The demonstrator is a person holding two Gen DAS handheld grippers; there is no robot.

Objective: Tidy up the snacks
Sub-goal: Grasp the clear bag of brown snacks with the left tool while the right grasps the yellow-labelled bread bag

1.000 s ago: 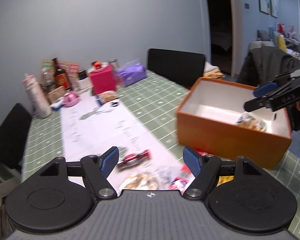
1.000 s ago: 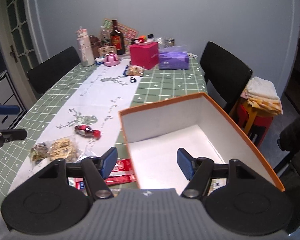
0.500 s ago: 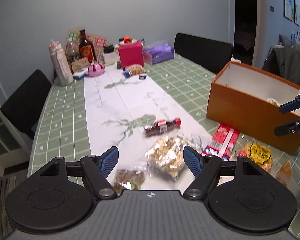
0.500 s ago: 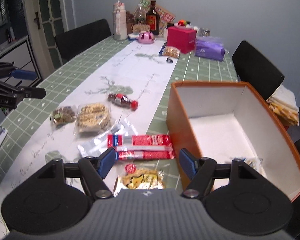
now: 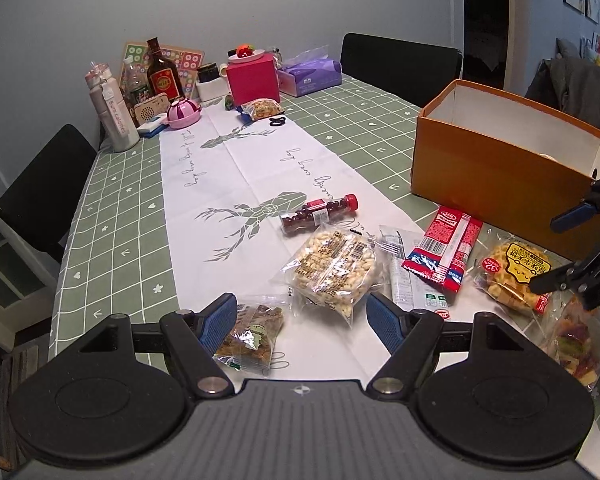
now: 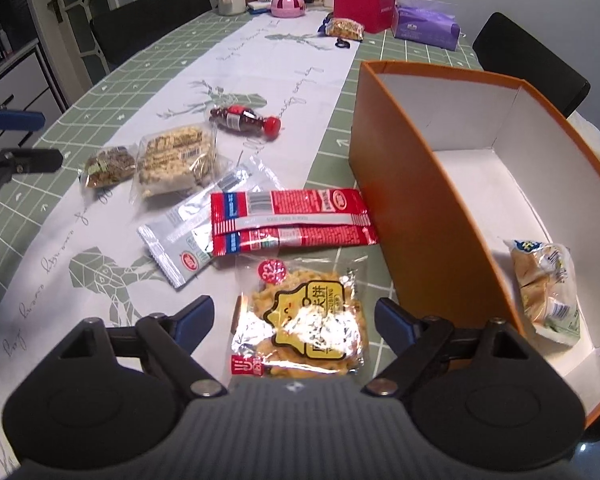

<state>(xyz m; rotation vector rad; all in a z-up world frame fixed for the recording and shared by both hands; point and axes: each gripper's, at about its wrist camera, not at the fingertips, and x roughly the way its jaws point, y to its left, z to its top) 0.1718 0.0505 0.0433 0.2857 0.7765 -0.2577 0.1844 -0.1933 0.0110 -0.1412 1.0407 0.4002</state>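
While the left claw [image 5: 302, 316] stays released, the right claw [image 6: 294, 318] has just spread wider above the yellow biscuit packet [image 6: 304, 324], readying 1 more pick for the orange box [image 6: 416, 216].

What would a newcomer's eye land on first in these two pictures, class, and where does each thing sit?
Probably the orange box, open-topped on the green checked tablecloth, with one wrapped snack lying inside. Next, the snacks spread beside it: a red packet, a yellow-labelled biscuit pack lying between the open fingers of the right gripper, and a small red-capped bottle lying on the white runner.
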